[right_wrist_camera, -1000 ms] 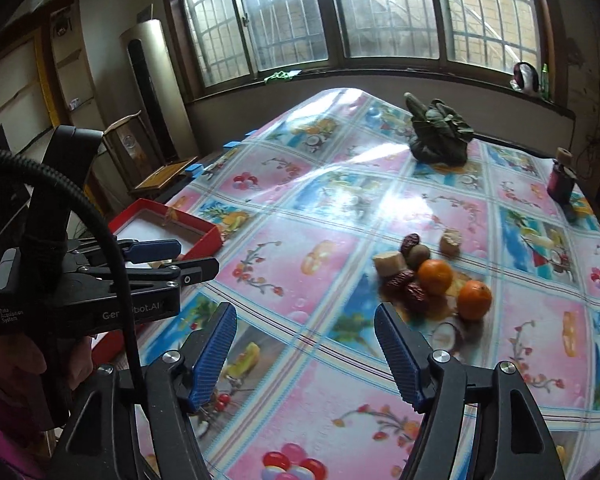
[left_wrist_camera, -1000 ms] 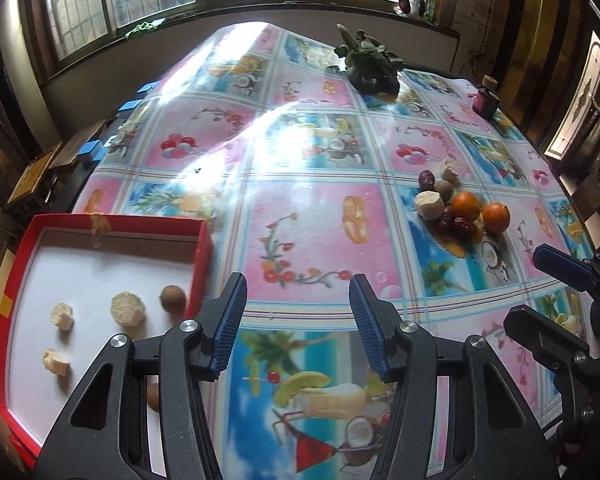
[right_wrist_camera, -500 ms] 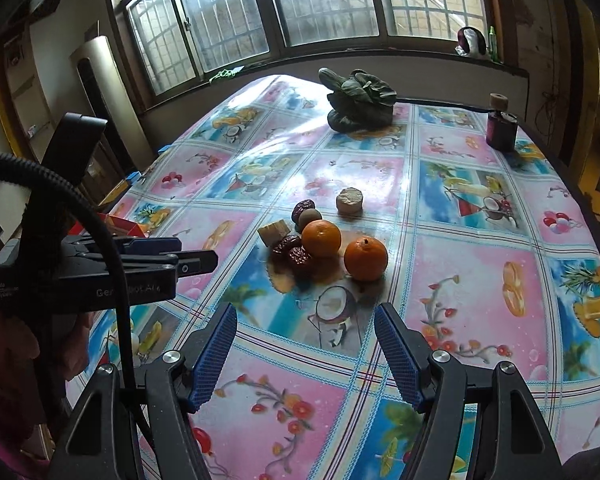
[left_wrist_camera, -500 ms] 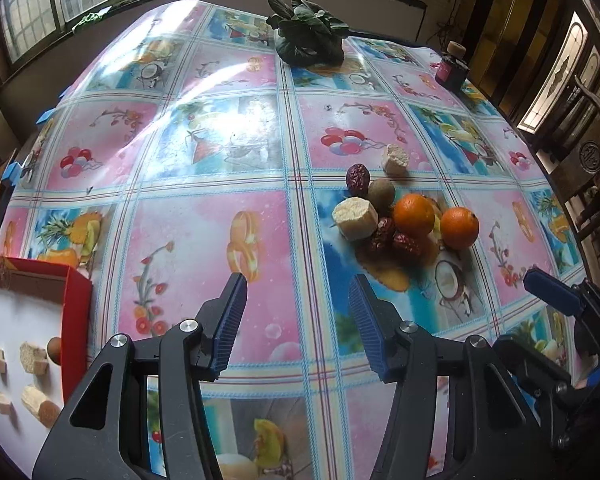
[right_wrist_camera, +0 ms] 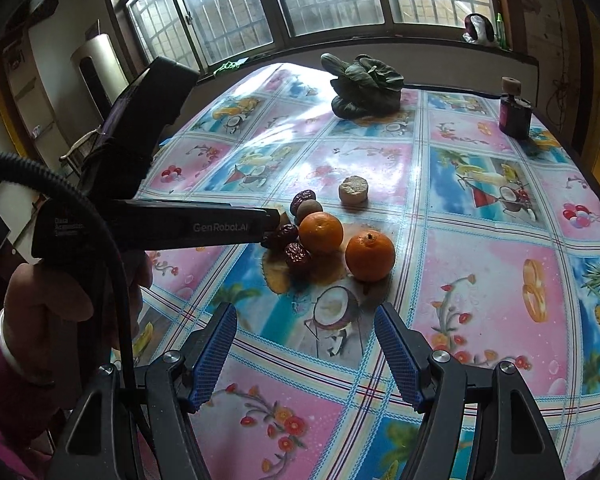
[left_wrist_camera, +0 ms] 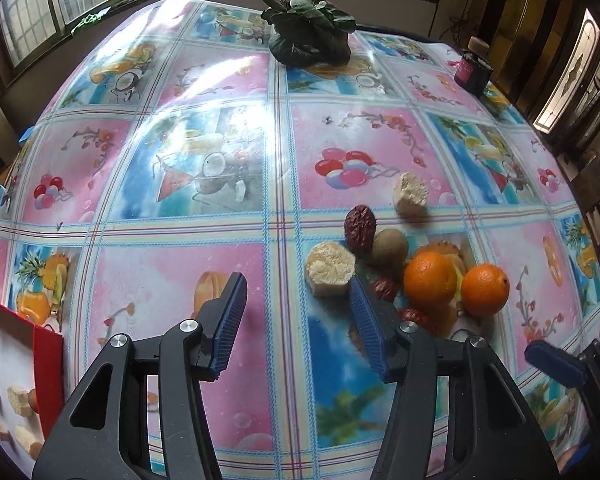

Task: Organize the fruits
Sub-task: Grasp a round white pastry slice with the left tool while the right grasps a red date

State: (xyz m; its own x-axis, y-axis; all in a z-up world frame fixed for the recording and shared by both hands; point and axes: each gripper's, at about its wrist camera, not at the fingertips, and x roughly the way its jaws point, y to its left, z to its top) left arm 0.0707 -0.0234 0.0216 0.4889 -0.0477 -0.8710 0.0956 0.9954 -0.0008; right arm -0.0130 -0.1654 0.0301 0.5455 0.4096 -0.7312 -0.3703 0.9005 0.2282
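Biggest risk I see is the pile itself: the fruits sit jammed together on the tabletop [left_wrist_camera: 148, 208], so grabbing one could knock a neighbour loose. The two oranges [left_wrist_camera: 430, 278] are round and, on that glossy plastic cloth, I'd guess a nudge sends one rolling toward the edge. The pale cut chunk [left_wrist_camera: 330, 268] sits on the pile's left side, touching the wrinkly red date [left_wrist_camera: 360, 229] and close to the brown kiwi-looking fruit [left_wrist_camera: 389, 247], so a sloppy close could drag those along. The left hand-held gripper [left_wrist_camera: 298, 320] is spread about halfway with nothing between the pads, its right pad just beside that pale chunk; can't tell if it's actually touching. The right hand-held gripper [right_wrist_camera: 306, 354] is spread wider, also empty, hovering on the near side of the oranges. The red tray [left_wrist_camera: 46, 364] with a few pieces already in it is well off to the pile's left.
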